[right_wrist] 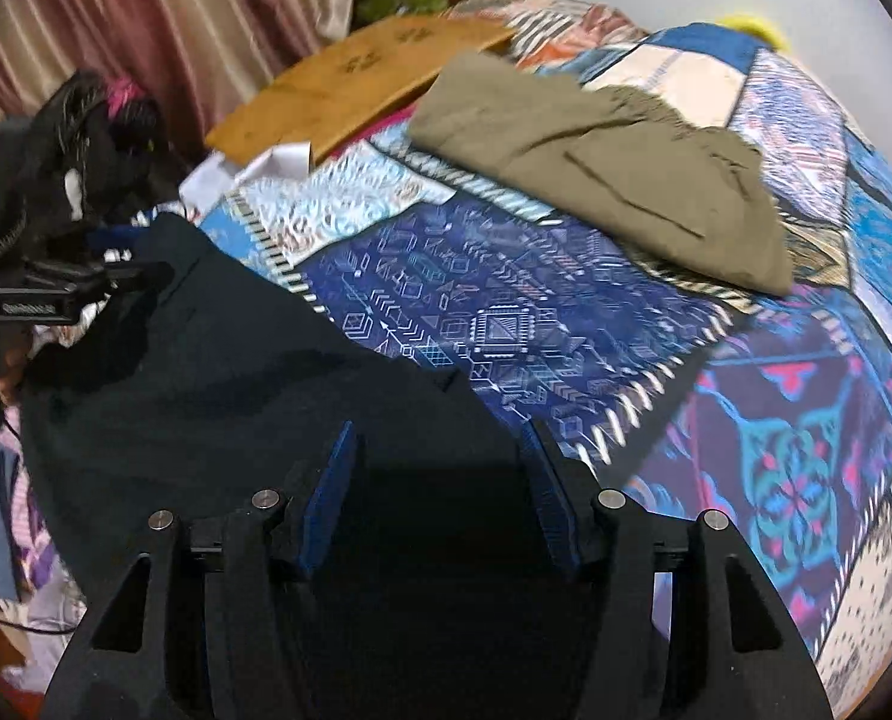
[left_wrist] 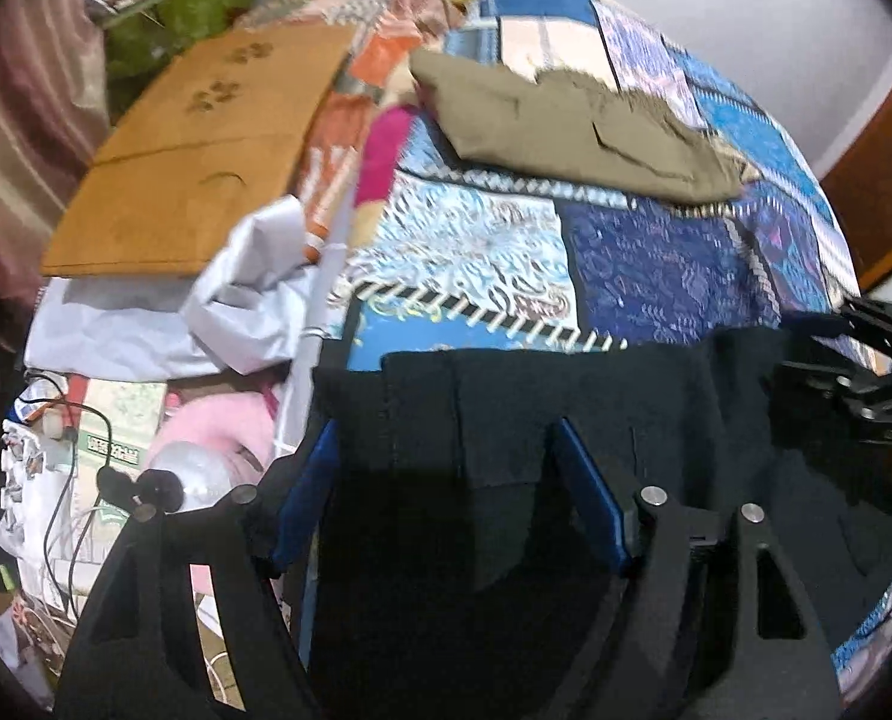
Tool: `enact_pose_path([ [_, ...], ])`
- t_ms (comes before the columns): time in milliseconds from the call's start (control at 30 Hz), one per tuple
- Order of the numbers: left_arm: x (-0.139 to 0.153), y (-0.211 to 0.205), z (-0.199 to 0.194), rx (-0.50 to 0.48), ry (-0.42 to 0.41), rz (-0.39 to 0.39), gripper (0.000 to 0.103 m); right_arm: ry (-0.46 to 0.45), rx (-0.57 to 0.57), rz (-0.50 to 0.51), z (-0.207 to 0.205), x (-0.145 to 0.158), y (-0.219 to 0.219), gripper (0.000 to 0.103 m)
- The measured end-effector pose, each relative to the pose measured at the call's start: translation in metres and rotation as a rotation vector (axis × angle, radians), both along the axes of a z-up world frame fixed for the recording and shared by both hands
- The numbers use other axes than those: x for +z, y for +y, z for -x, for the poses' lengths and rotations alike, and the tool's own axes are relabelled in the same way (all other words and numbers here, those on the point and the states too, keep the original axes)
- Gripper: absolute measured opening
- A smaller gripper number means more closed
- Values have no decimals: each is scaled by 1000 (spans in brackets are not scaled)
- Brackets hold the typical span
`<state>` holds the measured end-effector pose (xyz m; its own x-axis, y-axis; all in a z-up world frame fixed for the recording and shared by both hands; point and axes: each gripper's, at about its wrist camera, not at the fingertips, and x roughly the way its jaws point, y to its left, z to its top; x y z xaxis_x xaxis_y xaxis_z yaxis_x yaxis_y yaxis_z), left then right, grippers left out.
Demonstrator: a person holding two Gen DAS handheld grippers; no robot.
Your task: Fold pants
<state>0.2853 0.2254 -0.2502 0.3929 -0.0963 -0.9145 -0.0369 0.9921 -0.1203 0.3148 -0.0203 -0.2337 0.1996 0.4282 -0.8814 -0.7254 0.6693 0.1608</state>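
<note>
Dark navy pants (left_wrist: 566,420) lie spread on the near part of a patchwork quilt (left_wrist: 656,264). My left gripper (left_wrist: 449,480) hovers over their left part, blue pads wide apart and open, with cloth lying under the gap. My right gripper (right_wrist: 440,492) is over the dark pants (right_wrist: 236,372) near their right edge, also open, its pads clear of the cloth. The right gripper's black body (left_wrist: 866,396) shows at the pants' right side in the left wrist view. A hand holds the left gripper's body (right_wrist: 32,300) at the far left.
Folded olive pants (right_wrist: 596,162) rest further back on the quilt (right_wrist: 776,420). A flat cardboard sheet (left_wrist: 206,150) lies to the left. Left of the bed there is white cloth (left_wrist: 218,312), cables and pink items (left_wrist: 218,426). A curtain (right_wrist: 176,18) hangs behind.
</note>
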Motion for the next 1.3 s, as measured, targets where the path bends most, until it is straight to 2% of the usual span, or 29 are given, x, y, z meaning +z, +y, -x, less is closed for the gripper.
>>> enact_pose_path([
  [100, 2, -1, -6, -43, 29, 8, 61, 33, 33, 4, -5, -9, 7, 50],
  [233, 4, -5, -8, -61, 1, -5, 46, 67, 36, -14, -5, -14, 6, 18],
  [267, 3, -7, -8, -67, -7, -4, 37, 64, 30, -17, -5, -14, 6, 11],
  [300, 3, -10, -7, -74, -29, -16, 27, 56, 24, -27, -3, -13, 5, 10],
  [367, 8, -17, -3, -81, -77, -89, 19, 15, 23, -34, 2, -9, 2, 6],
  [433, 14, -26, 4, -87, -127, -182, 18, -48, 32, -23, 9, -2, 2, 5],
  [500, 17, -31, 7, -80, -160, -263, 17, -152, 41, 18, 15, 4, 6, 5],
  [567, 16, -29, 5, -73, -163, -289, 17, -207, 22, 24, 12, 9, 7, 5],
  [667, 11, -18, -2, -49, -126, -266, 18, -183, -5, 18, 5, 9, 11, 6],
  [733, 15, -13, -1, -38, -119, -266, 25, -175, -24, 29, 3, 11, 10, 7],
  [800, 24, -7, 5, -11, -125, -250, 39, -162, -60, 18, 3, 16, 4, 19],
  [867, 41, -2, 17, 27, -174, -290, 41, -164, -99, 13, 6, 26, -9, 32],
  [933, 57, 1, 30, 46, -211, -314, 48, -179, -121, 1, 13, 39, -21, 40],
  [1000, 72, 6, 45, 62, -245, -265, 50, -179, -127, -20, 22, 48, -30, 46],
  [1100, 80, 2, 62, 45, -258, -174, 50, -187, -108, -38, 45, 60, -36, 49],
  [1200, 69, -12, 79, 0, -236, -110, 50, -177, -77, -37, 65, 54, -32, 49],
  [1300, 40, -28, 95, -26, -168, -107, 50, -119, -41, -7, 87, 31, -28, 49],
])
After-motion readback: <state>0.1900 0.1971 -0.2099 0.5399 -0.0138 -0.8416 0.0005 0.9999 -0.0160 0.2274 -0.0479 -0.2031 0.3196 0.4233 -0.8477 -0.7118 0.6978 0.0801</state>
